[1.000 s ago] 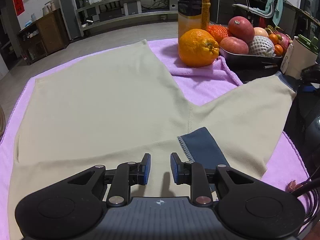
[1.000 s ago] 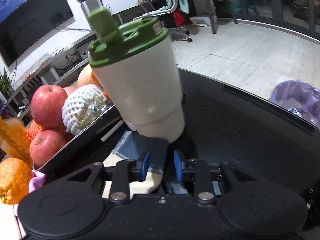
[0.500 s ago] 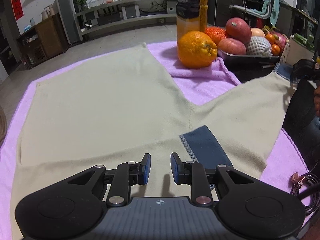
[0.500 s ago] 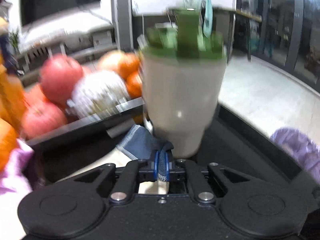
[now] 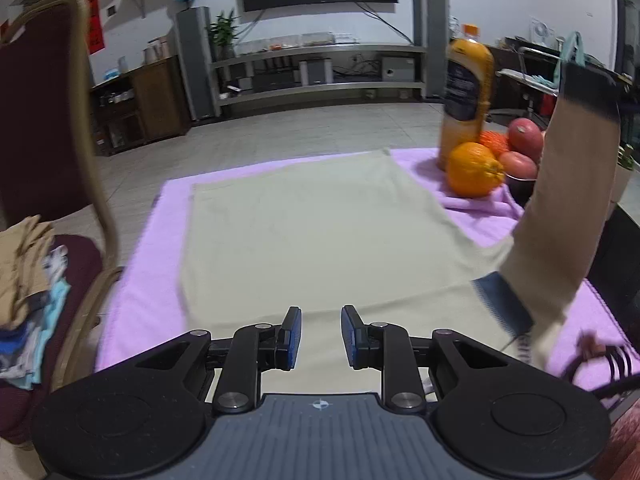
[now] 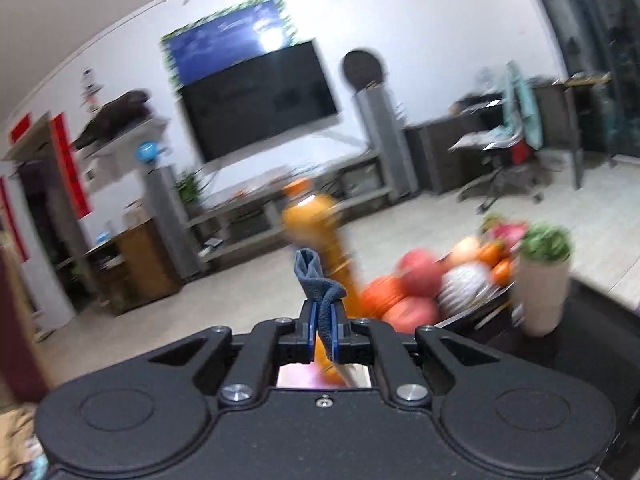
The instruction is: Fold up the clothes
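Note:
A beige shirt (image 5: 312, 232) lies spread flat on a purple towel (image 5: 160, 280). Its dark blue collar (image 5: 500, 304) shows at the near right. My left gripper (image 5: 322, 338) hovers over the shirt's near edge, jaws apart, with nothing between the pads. The right sleeve (image 5: 568, 208) stands lifted high at the right, its blue cuff on top. In the right wrist view, my right gripper (image 6: 324, 332) is shut on that blue cuff (image 6: 316, 276), which bunches up above the pads. The view is blurred by motion.
An orange (image 5: 474, 174), a juice bottle (image 5: 466, 92) and a tray of apples (image 5: 524, 140) stand at the towel's far right. A white tumbler with a green lid (image 6: 544, 280) stands beside them. A chair (image 5: 48, 120) with piled clothes (image 5: 28, 280) is at the left. A cable (image 5: 600, 360) lies near right.
My right gripper closed on the blue cuff beside the tumbler and swung it up and away. The left gripper drew back and rose, jaws unchanged.

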